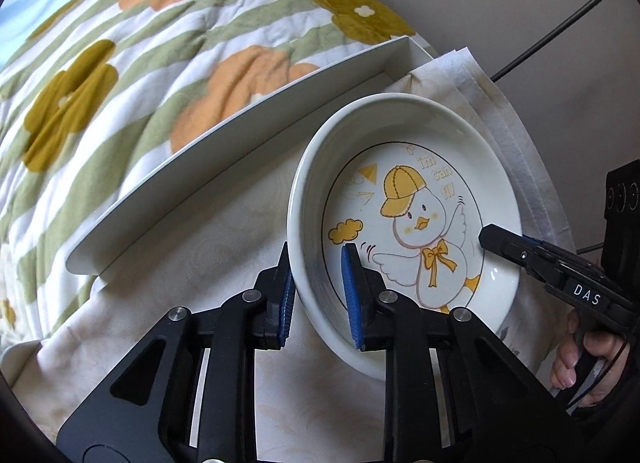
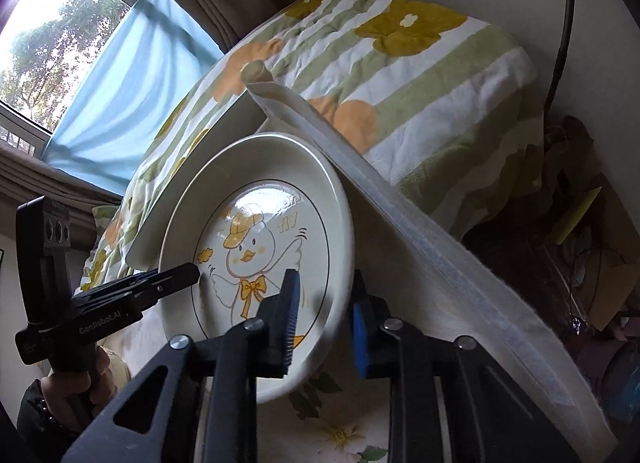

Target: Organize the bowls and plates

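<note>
Two grippers straddle the duck plate (image 1: 404,223) over the cloth-covered tray (image 1: 224,135): my left gripper (image 1: 320,295) and right gripper (image 2: 324,319) each bracket opposite rims, narrow but (I judge) not clamped. Squeeze evenly, keep it level.

The left gripper (image 1: 318,295) is reaching toward twelve o'clock, fingers parted and straddling a rim. The right gripper (image 2: 324,319) is doing likewise, apparently not quite clamping. A hand (image 1: 588,363) is grasping its handle at four o'clock.
</note>
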### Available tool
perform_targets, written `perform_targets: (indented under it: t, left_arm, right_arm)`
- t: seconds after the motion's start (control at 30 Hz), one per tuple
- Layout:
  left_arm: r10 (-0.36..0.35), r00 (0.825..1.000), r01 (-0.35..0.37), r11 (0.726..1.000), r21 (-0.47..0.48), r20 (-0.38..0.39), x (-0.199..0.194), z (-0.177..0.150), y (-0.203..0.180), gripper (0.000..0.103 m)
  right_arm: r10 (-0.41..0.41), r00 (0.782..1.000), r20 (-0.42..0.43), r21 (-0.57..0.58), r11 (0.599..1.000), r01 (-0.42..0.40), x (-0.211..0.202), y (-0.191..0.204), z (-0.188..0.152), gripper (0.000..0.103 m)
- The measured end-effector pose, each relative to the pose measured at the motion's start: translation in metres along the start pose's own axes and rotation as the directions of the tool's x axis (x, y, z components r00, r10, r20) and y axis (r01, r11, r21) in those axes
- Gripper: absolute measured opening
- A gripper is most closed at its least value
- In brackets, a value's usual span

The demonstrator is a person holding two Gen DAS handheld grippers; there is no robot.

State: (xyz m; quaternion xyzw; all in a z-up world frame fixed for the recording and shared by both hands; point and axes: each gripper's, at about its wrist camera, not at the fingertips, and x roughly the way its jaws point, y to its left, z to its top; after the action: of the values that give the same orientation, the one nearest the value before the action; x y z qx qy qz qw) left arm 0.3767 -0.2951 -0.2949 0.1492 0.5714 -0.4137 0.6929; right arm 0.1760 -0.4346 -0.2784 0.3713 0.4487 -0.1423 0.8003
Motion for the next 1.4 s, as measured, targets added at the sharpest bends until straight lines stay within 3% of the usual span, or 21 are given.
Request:
perform_targets:
  t: [0.43, 0.67, 0.83, 1.07, 1.4]
  left_arm:
    - [0.069, 0.994, -0.075, 0.995, 0.063, 0.088, -0.029, -0.011, -0.026, 0.02]
    - [0.087, 0.983, -0.093, 0.995, 0.034, 0.159, -0.077, -0.037, -0.038, 0.02]
    - [0.15, 0.963, -0.151, 0.988, -0.012, 0.225, -0.131, -0.08, -0.05, 0.02]
    - [0.21, 0.94, -0.186, 0.976, -0.113, 0.27, -0.194, -0.168, -0.052, 0.02]
    - [0.299, 0.926, -0.223, 0.926, -0.305, 0.231, -0.226, -0.291, -0.031, 0.02]
  right_arm:
    - [0.009, 0.999, 0.044, -0.105, 0.994, -0.004, -0.019, 0.006, 0.002, 0.02]
    - [0.031, 0.995, 0.097, -0.21, 0.978, -0.01, -0.058, 0.027, -0.012, 0.02]
    - [0.073, 0.993, 0.092, -0.288, 0.957, -0.044, -0.092, 0.053, -0.038, 0.02]
    - [0.129, 0.99, 0.051, -0.38, 0.92, -0.1, -0.123, 0.087, -0.095, 0.02]
    - [0.168, 0.981, -0.095, -0.515, 0.835, -0.193, -0.114, 0.128, -0.167, 0.02]
